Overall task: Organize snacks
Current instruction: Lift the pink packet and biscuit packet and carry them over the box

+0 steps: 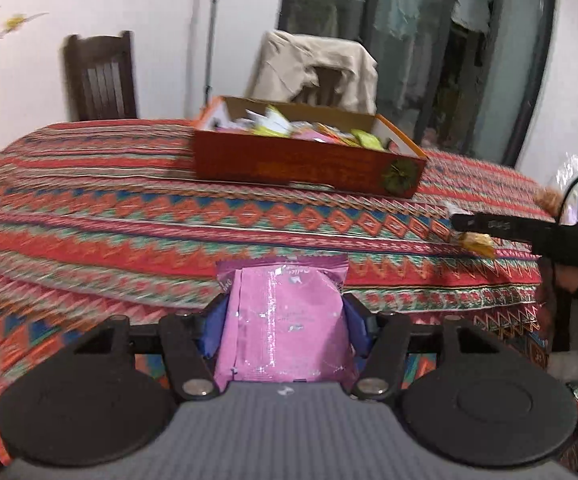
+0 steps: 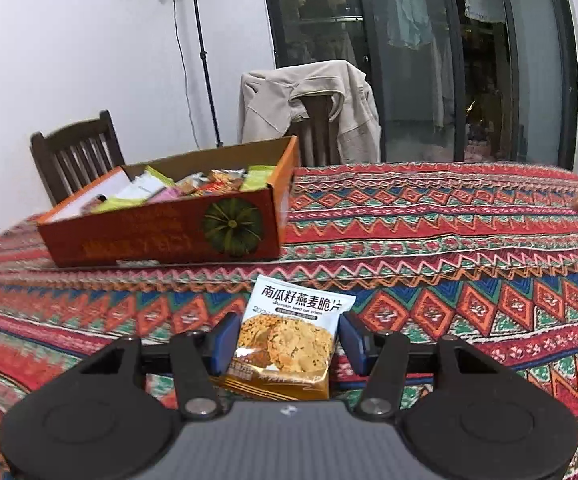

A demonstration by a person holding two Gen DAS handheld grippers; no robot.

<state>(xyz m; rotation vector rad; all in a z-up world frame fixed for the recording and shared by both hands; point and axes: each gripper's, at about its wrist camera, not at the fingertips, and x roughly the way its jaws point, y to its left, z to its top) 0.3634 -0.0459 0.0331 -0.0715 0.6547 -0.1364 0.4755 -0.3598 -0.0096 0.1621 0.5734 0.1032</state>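
1. Table, patterned cloth (image 2: 429, 240)
2. Orange cardboard box (image 2: 161, 236), on the table, filled with snack packets
3. Left gripper (image 1: 285, 320), clamped on pink packet (image 1: 285, 320), held above the cloth
4. Right gripper (image 2: 285, 344), clamped on oat crisp packet (image 2: 289, 340), near the box

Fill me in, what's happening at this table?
A person is sorting snacks with two handheld grippers. The left gripper is shut on a pink snack packet; the right gripper holds an oat crisp packet. Both are raised over the patterned tablecloth, short of the orange box, which already holds assorted packets.
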